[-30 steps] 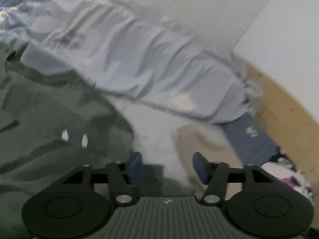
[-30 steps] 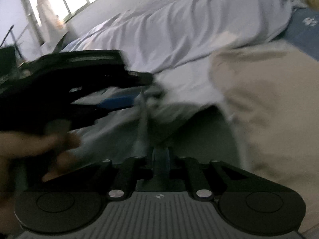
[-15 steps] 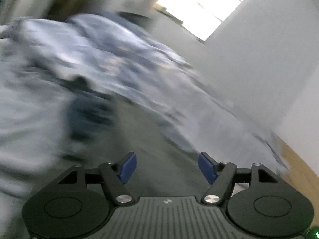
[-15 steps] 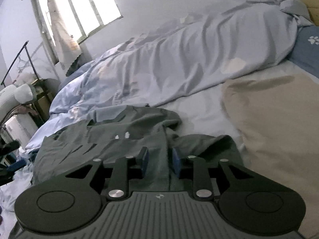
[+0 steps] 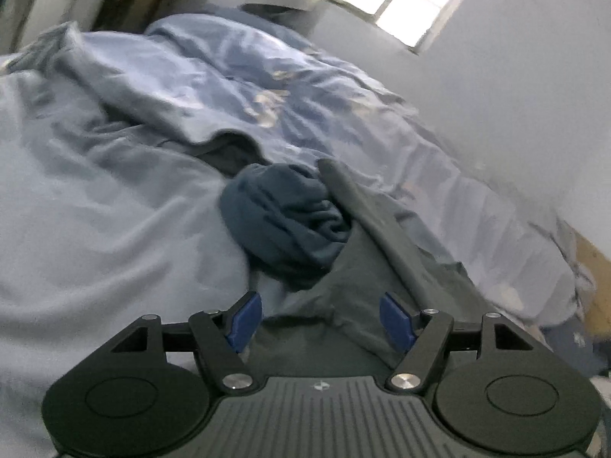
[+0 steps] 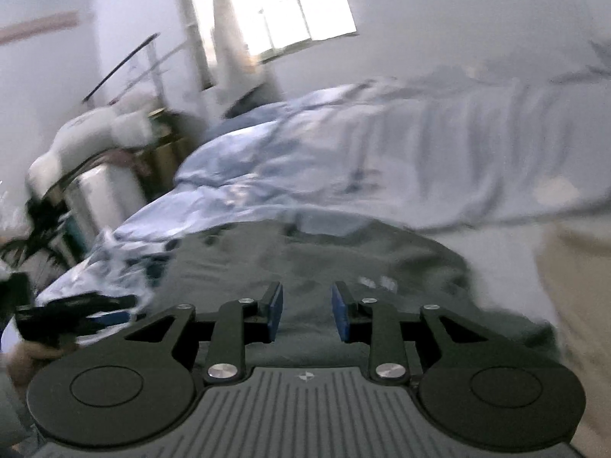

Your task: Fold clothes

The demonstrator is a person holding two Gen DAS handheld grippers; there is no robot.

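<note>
A dark grey-green garment (image 5: pixel 385 263) lies on the bed, one long narrow part of it running up and away from me. My left gripper (image 5: pixel 320 318) hovers open just above its near edge, nothing between the fingers. A crumpled dark blue garment (image 5: pixel 282 213) sits in a heap just left of the grey one. In the right wrist view the same grey-green garment (image 6: pixel 324 259) spreads out ahead, blurred. My right gripper (image 6: pixel 307 315) is open over it with cloth showing in the gap. The left gripper (image 6: pixel 72 311) appears at the far left, held by a hand.
A rumpled pale blue duvet (image 5: pixel 244 87) covers the far side of the bed, against the wall. A beige garment (image 6: pixel 576 274) lies at the right edge. A window (image 6: pixel 301 4), a white cabinet (image 6: pixel 95 194) and a rack stand beyond the bed's end.
The right gripper, shut on the grey-green cloth a second ago, has opened and let it go. The left gripper has swung left along the garment, staying open; the blue heap has come into view.
</note>
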